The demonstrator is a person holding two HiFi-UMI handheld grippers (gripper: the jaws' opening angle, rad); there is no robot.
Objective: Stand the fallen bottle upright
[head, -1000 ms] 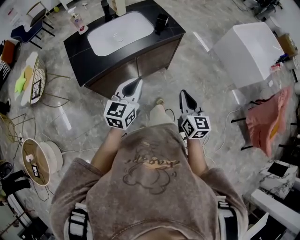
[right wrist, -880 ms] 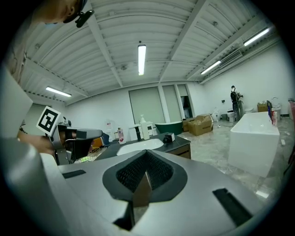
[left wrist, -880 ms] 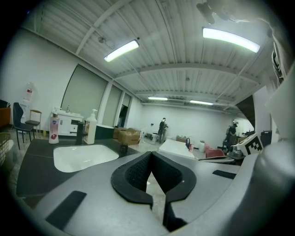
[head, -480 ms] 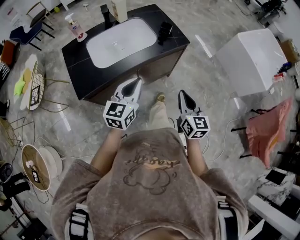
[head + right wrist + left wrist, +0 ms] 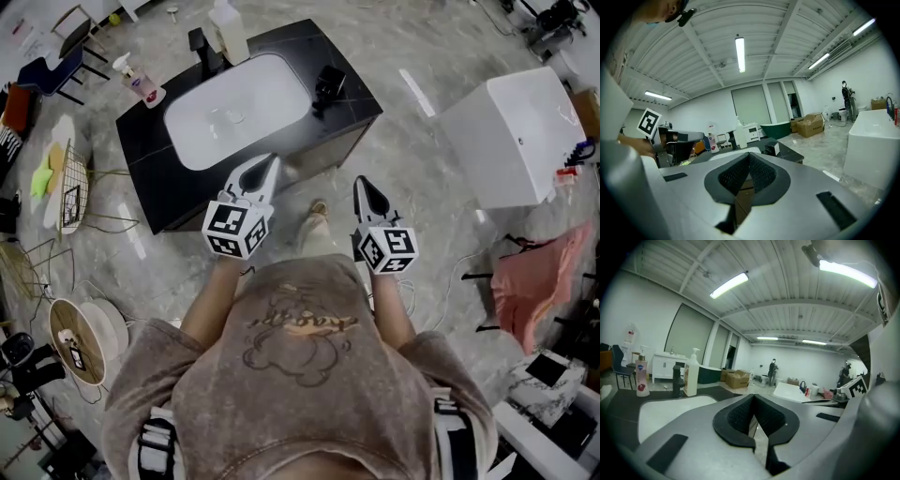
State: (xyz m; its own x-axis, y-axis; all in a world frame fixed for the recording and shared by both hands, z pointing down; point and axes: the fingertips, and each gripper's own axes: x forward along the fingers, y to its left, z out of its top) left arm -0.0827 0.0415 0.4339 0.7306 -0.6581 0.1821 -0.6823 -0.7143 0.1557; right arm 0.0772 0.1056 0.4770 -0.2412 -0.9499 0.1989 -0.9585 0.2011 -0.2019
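Note:
A black vanity counter [image 5: 352,103] with a white sink basin [image 5: 234,108] stands ahead of me. On it a pink pump bottle [image 5: 139,82] and a white pump bottle [image 5: 228,30] stand upright beside a black faucet [image 5: 200,42]. A small dark bottle-like thing [image 5: 328,82] lies near the counter's right end; in the right gripper view it shows as that dark thing [image 5: 772,148]. My left gripper [image 5: 265,167] is shut and empty, short of the counter's front edge. My right gripper [image 5: 367,185] is shut and empty over the floor. The left gripper view shows the white pump bottle [image 5: 691,373] and pink bottle [image 5: 641,378].
A white bathtub [image 5: 520,122] stands at the right, with a pink cloth [image 5: 539,258] on a rack below it. Round side tables [image 5: 75,323] and a wire chair [image 5: 70,164] sit at the left. Cables run over the marble floor. People stand far off.
The counter has come closer and lower in the head view as I walk toward it. Both grippers stay shut and side by side.

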